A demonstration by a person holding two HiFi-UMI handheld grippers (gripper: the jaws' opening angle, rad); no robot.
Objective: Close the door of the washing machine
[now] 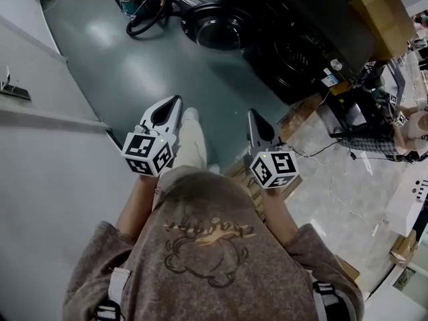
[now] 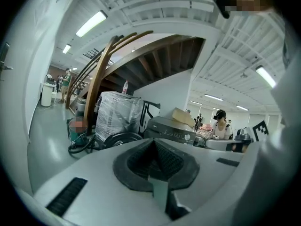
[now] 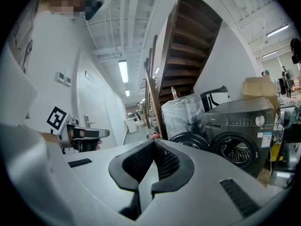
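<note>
While the person stands with both arms held forward over the grey-green floor (image 1: 127,65), the left gripper (image 1: 176,101) and the right gripper (image 1: 251,115) sit side by side in front of a brown sweatshirt (image 1: 207,246). Each points ahead and slightly downward. Each gripper's own view shows its two ribbed pads pressed tip to tip, so both are clenched with nothing between them.

The dark grey washing machine (image 1: 314,39) stands ahead and to the right, well apart from both grippers. Its round door (image 1: 215,27) is swung wide open to the left of the cabinet. In the right gripper view the bare drum opening (image 3: 236,150) faces outward, with the door beside it on the left. A cardboard box (image 1: 384,12) rests on top of the machine. Just left of the machine stands a plastic-wrapped bundle (image 3: 186,112), under a wooden staircase (image 3: 188,46). Neither gripper touches the door.
</note>
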